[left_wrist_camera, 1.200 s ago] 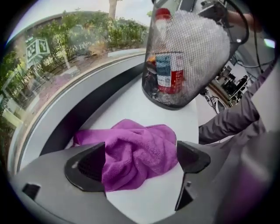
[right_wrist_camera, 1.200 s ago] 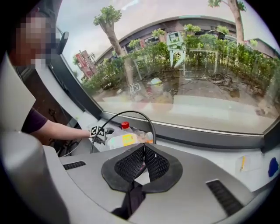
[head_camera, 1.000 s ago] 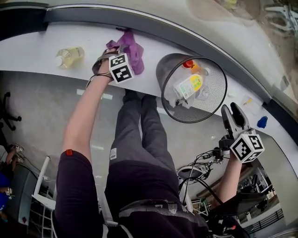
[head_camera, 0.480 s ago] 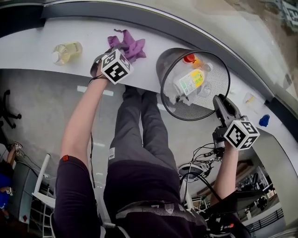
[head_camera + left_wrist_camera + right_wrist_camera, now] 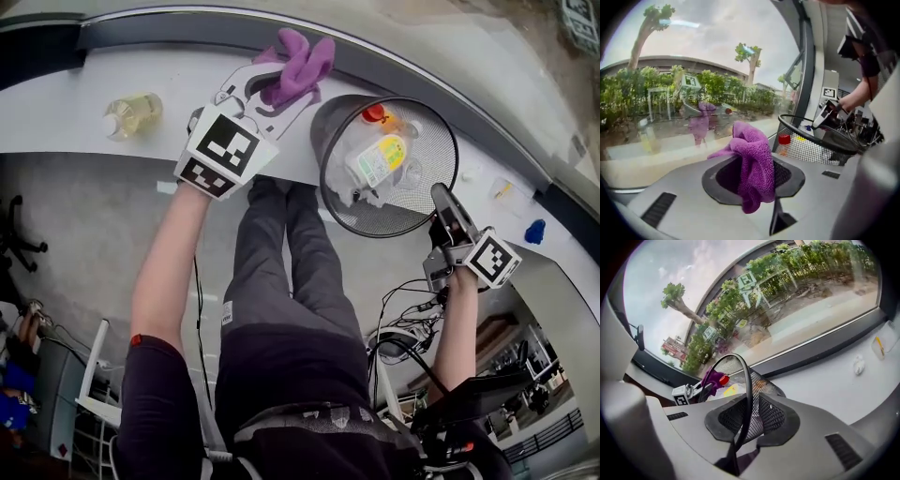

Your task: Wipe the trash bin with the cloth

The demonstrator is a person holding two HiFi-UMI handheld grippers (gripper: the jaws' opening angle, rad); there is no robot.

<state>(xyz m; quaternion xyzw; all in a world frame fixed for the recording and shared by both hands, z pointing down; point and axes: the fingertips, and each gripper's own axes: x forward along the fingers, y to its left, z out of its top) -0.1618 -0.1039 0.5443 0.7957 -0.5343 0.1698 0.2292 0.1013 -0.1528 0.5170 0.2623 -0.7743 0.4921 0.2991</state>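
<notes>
Head view is showing us the big change: the left gripper [image 5: 270,94] is now carrying the purple microfibre cloth [image 5: 302,58] up off the long white counter [image 5: 75,84], where a second ago the cloth was lying flat beside the jaws. The cloth is hanging in the air just beside the far rim of the round black wire-mesh trash bin [image 5: 394,223], not yet touching it. Through the left gripper view we are seeing the jaws closing with a thick fold of the cloth pinched between the pads and the rest bunching above them. The right gripper [image 5: 442,199] is also arriving: a second ago it was waiting well clear of the bin with its jaws wide, and now it is reaching the near rim. Through the right gripper view we are watching its jaws closing with the rim wire and a strip of mesh standing between them, though a little gap is showing and we are not judging it pinched yet. The bin is standing upright on the counter edge, holding a yellow-labelled bottle [image 5: 380,159] and other rubbish. We are reading this as the pick-up being done and the bracing hold forming, so wiping is the step coming next.
</notes>
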